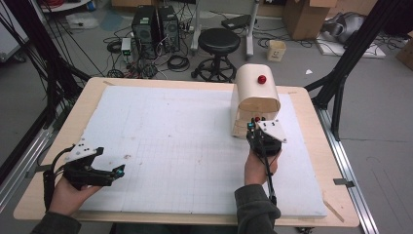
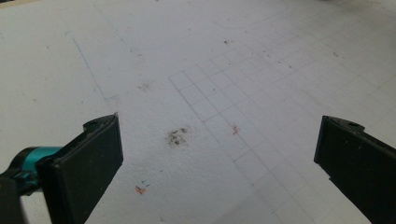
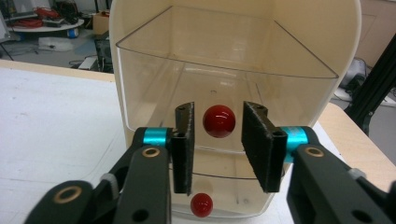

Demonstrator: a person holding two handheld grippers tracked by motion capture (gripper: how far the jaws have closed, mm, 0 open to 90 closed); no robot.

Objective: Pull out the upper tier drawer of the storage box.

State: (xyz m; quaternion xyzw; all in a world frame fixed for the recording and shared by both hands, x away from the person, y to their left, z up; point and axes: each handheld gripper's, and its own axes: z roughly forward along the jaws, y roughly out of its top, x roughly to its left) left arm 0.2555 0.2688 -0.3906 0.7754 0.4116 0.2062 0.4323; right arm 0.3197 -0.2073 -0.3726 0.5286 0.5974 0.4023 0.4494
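A cream arched cabinet (image 1: 255,90) stands at the board's far right, with a red knob (image 1: 262,79) on its top. Its front holds a clear drawer (image 3: 224,65) with a red ball knob (image 3: 219,121), and a second red knob (image 3: 201,204) sits lower down. My right gripper (image 1: 254,126) is at the cabinet's front. In the right gripper view it (image 3: 218,122) is open, its pads (image 3: 184,144) on either side of the upper knob with a gap on both sides. My left gripper (image 1: 119,171) rests open at the near left, over bare board (image 2: 219,154).
A white gridded foam board (image 1: 195,146) covers the wooden table (image 1: 53,161). Behind the table are a black stool (image 1: 219,41), computer towers (image 1: 156,24) and loose cables. A black frame leg (image 1: 341,78) stands at the right.
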